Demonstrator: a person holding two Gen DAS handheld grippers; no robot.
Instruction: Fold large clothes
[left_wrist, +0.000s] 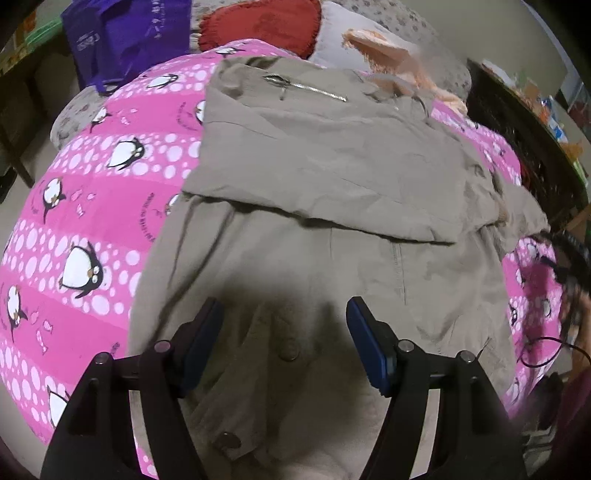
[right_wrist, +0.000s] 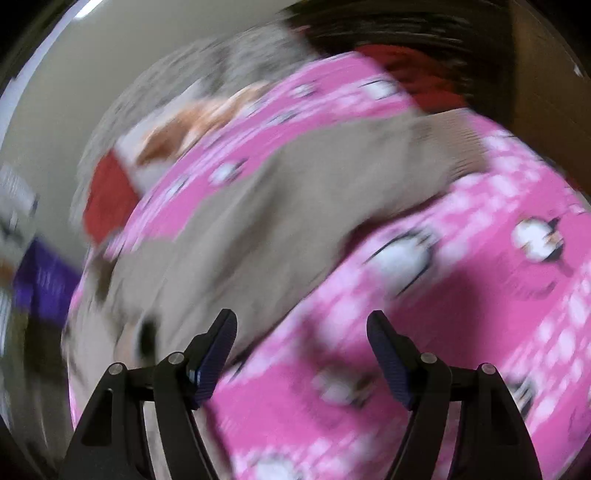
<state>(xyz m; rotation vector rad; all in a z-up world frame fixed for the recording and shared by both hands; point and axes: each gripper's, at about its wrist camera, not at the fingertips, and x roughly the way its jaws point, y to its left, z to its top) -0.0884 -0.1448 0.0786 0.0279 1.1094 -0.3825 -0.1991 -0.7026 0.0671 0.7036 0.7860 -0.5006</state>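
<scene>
While the khaki coat (left_wrist: 325, 192) lies spread over the pink penguin blanket (left_wrist: 85, 206), its buttoned lower part sits directly beneath the left gripper (left_wrist: 284, 332), and a folded-over panel with a zip lies across the coat farther from that gripper. The left gripper's blue pads (left_wrist: 201, 343) stand well apart with only bare coat fabric showing between them; they press on nothing. Seen from the right wrist, the picture is heavily smeared, yet the coat (right_wrist: 258, 206) shows up and to the left of the right gripper (right_wrist: 301, 350), with its near edge just behind the left-hand finger (right_wrist: 216, 354). That gripper's fingers are also spread wide, with pink blanket (right_wrist: 443, 295) between them and nothing gripped.

Beyond the coat's far edge, a red cushion (left_wrist: 258, 26) and a peach plush toy (left_wrist: 388, 51) rest near the zip end. A purple bag (left_wrist: 125, 37) stands beyond the coat's far left corner, off the blanket. To the coat's right a dark shelf (left_wrist: 524, 140) with clutter runs along the blanket's side, and black cables (left_wrist: 565, 266) hang near the coat's right edge.
</scene>
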